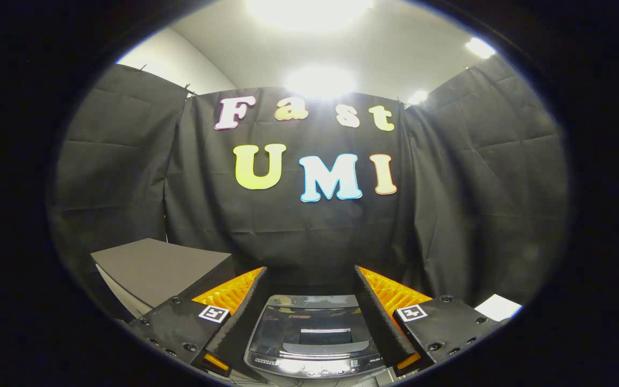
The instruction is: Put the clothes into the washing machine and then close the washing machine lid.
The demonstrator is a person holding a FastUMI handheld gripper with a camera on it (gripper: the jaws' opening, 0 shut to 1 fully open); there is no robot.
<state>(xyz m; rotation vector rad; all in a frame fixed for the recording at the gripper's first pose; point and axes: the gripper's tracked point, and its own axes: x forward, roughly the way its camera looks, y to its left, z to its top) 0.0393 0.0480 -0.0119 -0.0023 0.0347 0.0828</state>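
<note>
Black cloth wall (309,236) behind. Gripper (309,279) wide open, holding nothing. Washing machine (309,338) sits low between fingers (234,317), lid (309,325) shut. Grey box (159,269) to left.

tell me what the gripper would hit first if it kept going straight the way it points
Probably the washing machine: its shut lid lies between and just ahead of the open gripper fingers, though depth is hard to judge.

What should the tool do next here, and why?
Probably tip down and look for the clothes. The tool is open and holds nothing, its fingers spread either side of the washing machine just ahead. The machine's dark lid looks shut, so it may also need opening first.
</note>
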